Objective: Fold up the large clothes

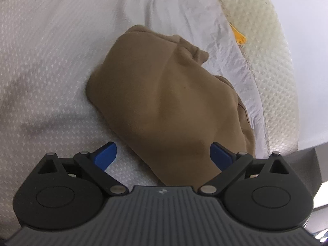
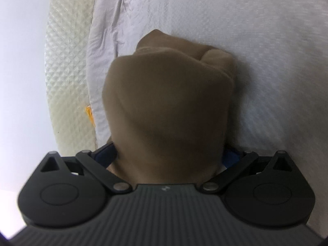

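A tan garment (image 1: pixel 160 102) lies folded into a thick bundle on a white bed sheet (image 1: pixel 51 61). My left gripper (image 1: pixel 163 155) is open, its blue fingers (image 1: pixel 105 154) wide apart on either side of the bundle's near end. In the right wrist view the same garment (image 2: pixel 168 106) fills the middle. My right gripper (image 2: pixel 170 155) is open, with the bundle's near end between its blue fingers (image 2: pixel 106 153). The cloth hides most of the fingertips there.
The sheet covers a cream quilted mattress (image 1: pixel 272 61), whose edge runs along the right in the left view and along the left in the right view (image 2: pixel 67 71). A small orange tag (image 1: pixel 239 35) sits at the mattress seam. A pale wall lies beyond.
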The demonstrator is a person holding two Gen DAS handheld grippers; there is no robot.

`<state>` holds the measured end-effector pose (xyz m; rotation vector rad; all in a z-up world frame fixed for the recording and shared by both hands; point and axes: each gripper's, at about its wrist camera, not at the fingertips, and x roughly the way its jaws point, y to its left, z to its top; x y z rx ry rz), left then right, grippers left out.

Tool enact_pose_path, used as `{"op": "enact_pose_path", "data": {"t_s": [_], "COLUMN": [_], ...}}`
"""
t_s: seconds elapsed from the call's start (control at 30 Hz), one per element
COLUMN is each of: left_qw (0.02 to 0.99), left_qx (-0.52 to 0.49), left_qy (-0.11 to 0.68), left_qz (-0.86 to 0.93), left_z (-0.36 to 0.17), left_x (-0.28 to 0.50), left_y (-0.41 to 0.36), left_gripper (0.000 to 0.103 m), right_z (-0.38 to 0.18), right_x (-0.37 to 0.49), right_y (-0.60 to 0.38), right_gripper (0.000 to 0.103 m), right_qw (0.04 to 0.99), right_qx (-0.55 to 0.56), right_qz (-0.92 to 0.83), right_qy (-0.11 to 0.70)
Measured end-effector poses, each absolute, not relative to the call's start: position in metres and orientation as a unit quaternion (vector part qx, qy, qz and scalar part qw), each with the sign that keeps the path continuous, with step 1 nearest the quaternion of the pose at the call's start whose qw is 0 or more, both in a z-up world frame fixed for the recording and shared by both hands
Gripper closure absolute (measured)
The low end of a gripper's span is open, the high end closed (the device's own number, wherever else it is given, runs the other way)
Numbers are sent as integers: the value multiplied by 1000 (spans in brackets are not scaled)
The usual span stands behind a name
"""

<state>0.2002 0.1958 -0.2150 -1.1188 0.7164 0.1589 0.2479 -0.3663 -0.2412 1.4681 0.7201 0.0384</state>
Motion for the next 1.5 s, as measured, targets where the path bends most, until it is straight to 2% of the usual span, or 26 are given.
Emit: {"op": "enact_pose_path", "data": {"t_s": [0.43, 0.6, 0.73, 0.77, 1.0, 1.07, 1.13, 1.17, 1.33, 1.5], "left_qw": [715, 708, 716, 718, 749, 769, 790, 797, 813, 802], "left_qx": [-632, -649, -634, -631, -585, -561, -534, -525, -500, -518], "left_qy": [292, 267, 277, 276, 284, 279, 275, 273, 274, 276], "left_qz": [60, 78, 94, 100, 124, 123, 121, 120, 118, 116], "left_z": [-256, -265, -265, -264, -253, -244, -234, -231, -224, -229], "left_x": [206, 220, 237, 238, 245, 247, 249, 250, 254, 248], "left_y": [211, 217, 213, 212, 211, 207, 202, 199, 195, 203], "left_gripper": [4, 5, 5, 7, 37, 43, 48, 50, 51, 49], "right_z": [-229, -231, -231, -232, -236, -235, -231, -230, -216, -203], "right_x": [248, 250, 252, 252, 268, 272, 272, 271, 265, 263], "right_y": [-367, -365, -365, -366, -365, -365, -365, -366, -363, -359], "right_gripper": [0, 0, 2, 2, 2, 7, 19, 21, 39, 43], "right_qw": [709, 713, 722, 722, 722, 726, 730, 732, 762, 787], "right_qx": [646, 642, 633, 632, 631, 628, 622, 618, 581, 554], "right_qz": [64, 56, 33, 22, 16, 17, 18, 19, 27, 42], "right_qy": [275, 278, 279, 281, 282, 281, 284, 285, 283, 268]}}
